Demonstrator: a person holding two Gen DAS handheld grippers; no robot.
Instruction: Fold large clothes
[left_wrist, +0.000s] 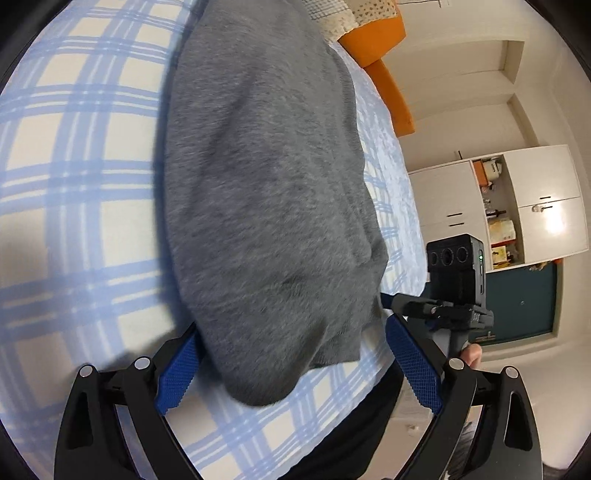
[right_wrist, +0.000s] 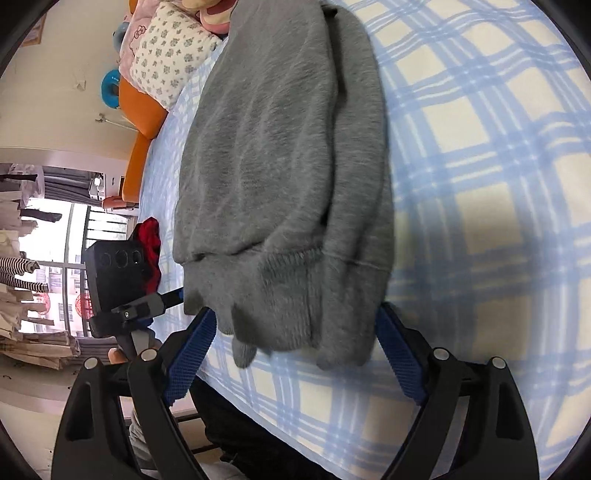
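Blue-checked bedding (left_wrist: 74, 184) spreads wide, and on it lies the folded grey sweater (left_wrist: 266, 177), its hem toward the near edge. Both tools are released: left gripper (left_wrist: 291, 354) and right gripper (right_wrist: 295, 332) gape around the hem, gripping nothing.

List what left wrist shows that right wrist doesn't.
Left wrist only: white wall cabinets with an open shelf, a dark teal door, and the right gripper seen from outside.

Right wrist only: floral pillows, a red cloth, clothes hanging by the window, and the sweater's ribbed hem.

Both: the folded grey knit sweater on the blue-and-cream plaid blanket, orange headboard, and each view's own open blue-padded jaws straddling the sweater's near end without pinching it.
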